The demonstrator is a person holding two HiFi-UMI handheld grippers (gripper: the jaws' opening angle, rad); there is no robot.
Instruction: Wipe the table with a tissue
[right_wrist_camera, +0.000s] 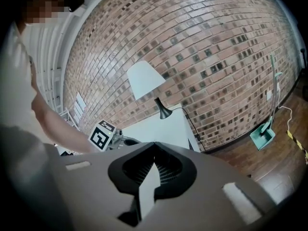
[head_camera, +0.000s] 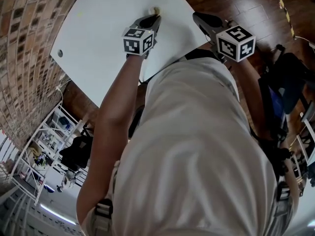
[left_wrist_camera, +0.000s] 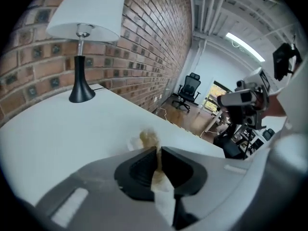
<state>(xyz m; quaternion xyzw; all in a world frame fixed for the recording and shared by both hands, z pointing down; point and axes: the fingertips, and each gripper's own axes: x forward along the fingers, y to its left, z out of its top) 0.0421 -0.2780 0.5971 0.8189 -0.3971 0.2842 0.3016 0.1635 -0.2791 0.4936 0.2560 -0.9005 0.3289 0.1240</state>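
Note:
The white table (head_camera: 108, 28) fills the top of the head view. My left gripper (head_camera: 153, 15) reaches over its far part and is shut on a crumpled tissue (head_camera: 154, 10). In the left gripper view the tissue (left_wrist_camera: 149, 139) is stained yellow-brown, sticks out past the jaw tips (left_wrist_camera: 159, 151) and rests on the table (left_wrist_camera: 53, 134). My right gripper (head_camera: 201, 17) hangs at the table's right edge, off the surface. In its own view the right gripper (right_wrist_camera: 154, 143) has its tips touching and holds nothing.
A black-stemmed lamp with a white shade (left_wrist_camera: 84, 28) stands at the table's far end by the brick wall (left_wrist_camera: 144, 47). The table has a round cable hole (head_camera: 60, 53). An office chair (left_wrist_camera: 188, 88) stands beyond. A teal dustpan (right_wrist_camera: 262, 134) leans on the wall.

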